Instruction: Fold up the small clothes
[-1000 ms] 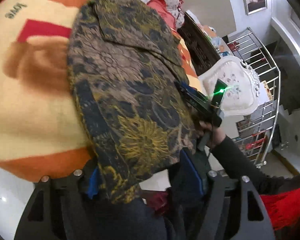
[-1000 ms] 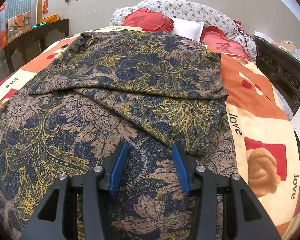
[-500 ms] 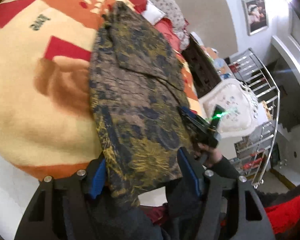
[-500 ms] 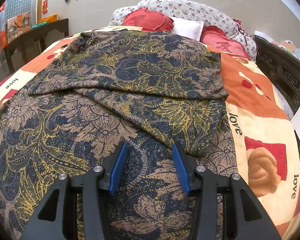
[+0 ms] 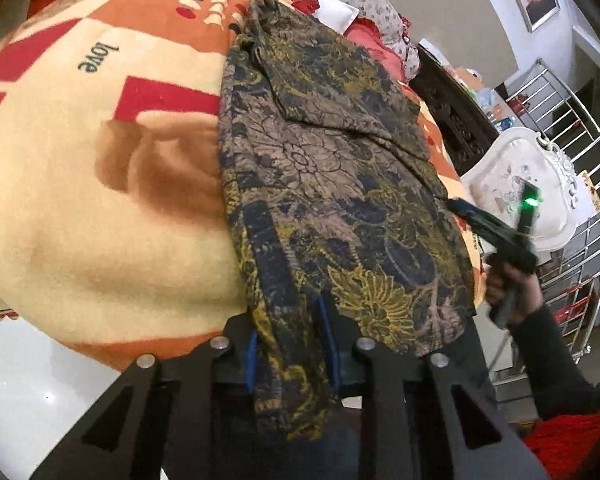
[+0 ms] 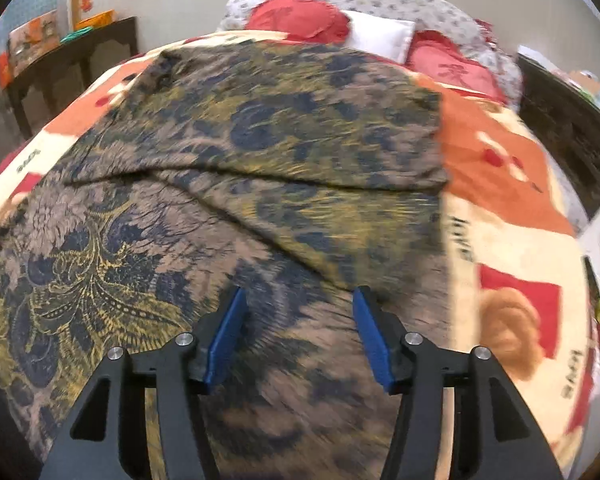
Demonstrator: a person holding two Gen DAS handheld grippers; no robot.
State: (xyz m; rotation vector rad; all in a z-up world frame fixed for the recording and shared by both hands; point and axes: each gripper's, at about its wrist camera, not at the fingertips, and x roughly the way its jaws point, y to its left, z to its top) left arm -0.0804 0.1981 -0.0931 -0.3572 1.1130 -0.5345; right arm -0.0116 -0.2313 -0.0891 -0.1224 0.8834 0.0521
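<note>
Left wrist view: left tool point(image 5: 288, 336) at lower centre, jaws narrow and pinching the near hem of the patterned garment point(image 5: 332, 168).
Garment: spread on the bed point(image 5: 100, 200), long axis running from bottom centre up toward the pillows point(image 5: 336, 12) at top.
Right tool point(image 6: 298, 332): jaws wide, holding nothing — the cloth lies beneath them; picture blurred.
Key relation: both tools sit at the near hem; judged next move carries it away, toward the upper fold.
Containers: none seen.

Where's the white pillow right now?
In the right wrist view the white pillow sits at the head of the bed, between two red cushions, just beyond the far edge of the patterned garment.
</note>
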